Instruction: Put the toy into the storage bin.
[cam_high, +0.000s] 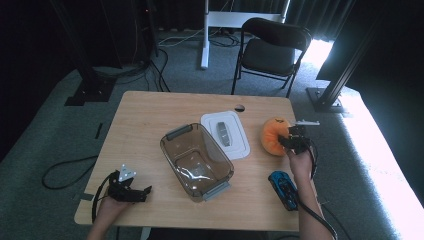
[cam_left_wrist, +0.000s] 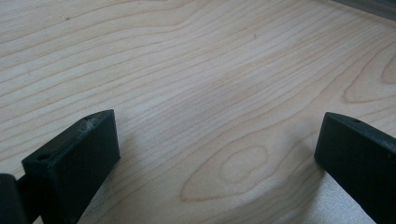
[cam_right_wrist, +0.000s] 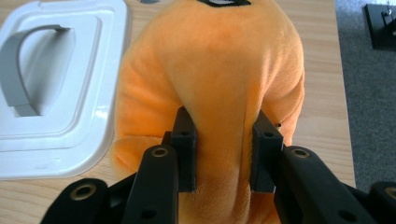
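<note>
Recording lab, black curtains (cam_high: 30, 50), metal rig frames (cam_high: 345, 75), floor cables (cam_high: 65, 172)

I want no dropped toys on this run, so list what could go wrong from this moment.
1. The right gripper pinches only a fold of the orange plush toy; the soft fabric could slip out when lifted.
2. The white lid lies right beside the toy and could get nudged as the toy moves.
3. On the way to the clear container, the dangling plush may catch its rim and tip it.
</note>
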